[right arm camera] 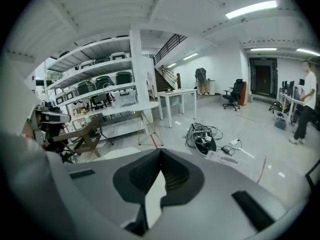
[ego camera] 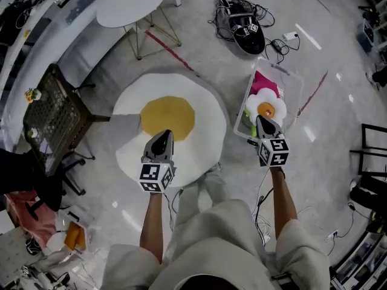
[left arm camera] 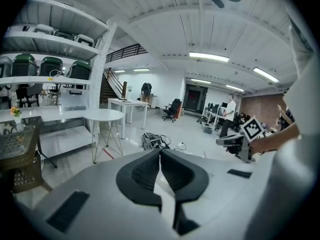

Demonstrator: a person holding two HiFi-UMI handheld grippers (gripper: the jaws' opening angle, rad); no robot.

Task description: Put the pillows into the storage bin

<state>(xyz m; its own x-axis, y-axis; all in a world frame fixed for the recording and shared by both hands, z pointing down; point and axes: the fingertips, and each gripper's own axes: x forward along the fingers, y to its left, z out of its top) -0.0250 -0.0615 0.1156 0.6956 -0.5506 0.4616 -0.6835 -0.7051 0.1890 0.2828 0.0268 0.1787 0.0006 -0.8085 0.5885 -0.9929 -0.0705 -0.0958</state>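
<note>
A big fried-egg pillow (ego camera: 202,104), white with a yellow yolk, lies flat on the floor. To its right stands a clear storage bin (ego camera: 294,82) holding a white flower pillow (ego camera: 266,107) and a pink one (ego camera: 266,83). My left gripper (ego camera: 162,135) hovers over the egg pillow's near side, its jaws shut with nothing between them (left arm camera: 160,151). My right gripper (ego camera: 262,121) hangs over the bin's near end, also shut and empty (right arm camera: 161,151). In the left gripper view the right gripper's marker cube (left arm camera: 252,129) shows at the right.
A round white table (ego camera: 130,2) and a brown wicker chair (ego camera: 54,116) stand to the left. A tangle of cables with a black device (ego camera: 245,26) lies beyond the bin. A black frame (ego camera: 370,156) is at the right edge. Shelving lines the left wall (left arm camera: 50,59).
</note>
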